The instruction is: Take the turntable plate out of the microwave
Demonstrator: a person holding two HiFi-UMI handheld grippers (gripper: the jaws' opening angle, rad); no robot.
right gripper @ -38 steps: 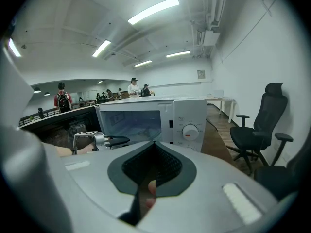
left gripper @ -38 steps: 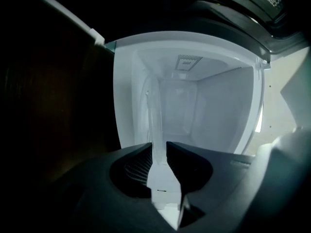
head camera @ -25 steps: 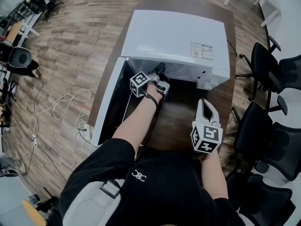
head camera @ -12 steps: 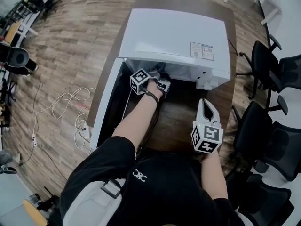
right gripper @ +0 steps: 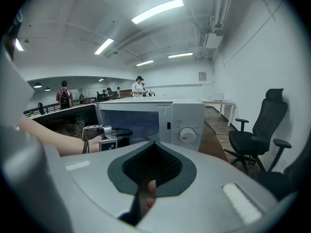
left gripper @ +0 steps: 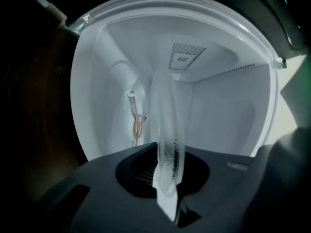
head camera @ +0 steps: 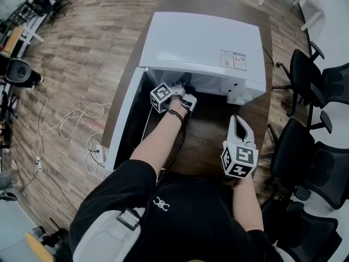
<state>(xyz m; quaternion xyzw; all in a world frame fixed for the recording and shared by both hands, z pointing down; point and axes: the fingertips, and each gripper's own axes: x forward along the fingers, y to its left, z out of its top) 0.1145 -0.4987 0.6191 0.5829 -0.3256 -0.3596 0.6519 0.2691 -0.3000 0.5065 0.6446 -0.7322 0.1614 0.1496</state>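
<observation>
The white microwave (head camera: 202, 42) stands on a dark table with its door (head camera: 122, 119) swung open to the left. My left gripper (head camera: 184, 87) reaches level into the cavity. In the left gripper view the clear glass turntable plate (left gripper: 167, 115) shows edge-on and tilted up. Its rim is pinched between my left gripper's (left gripper: 167, 181) jaws, which are opening slightly. The roller ring (left gripper: 137, 127) shows behind the plate. My right gripper (head camera: 239, 123) hovers over the table in front of the microwave (right gripper: 180, 115), shut and holding nothing, and it looks at my left gripper (right gripper: 104, 132).
The dark table (head camera: 210, 135) shows a bare strip in front of the microwave. Black office chairs (head camera: 311, 146) stand close on the right. White cables (head camera: 82, 119) lie on the wood floor at the left. People stand far off in the right gripper view.
The left gripper's marker cube nudged toward the microwave and back again. The right gripper has kept still.
</observation>
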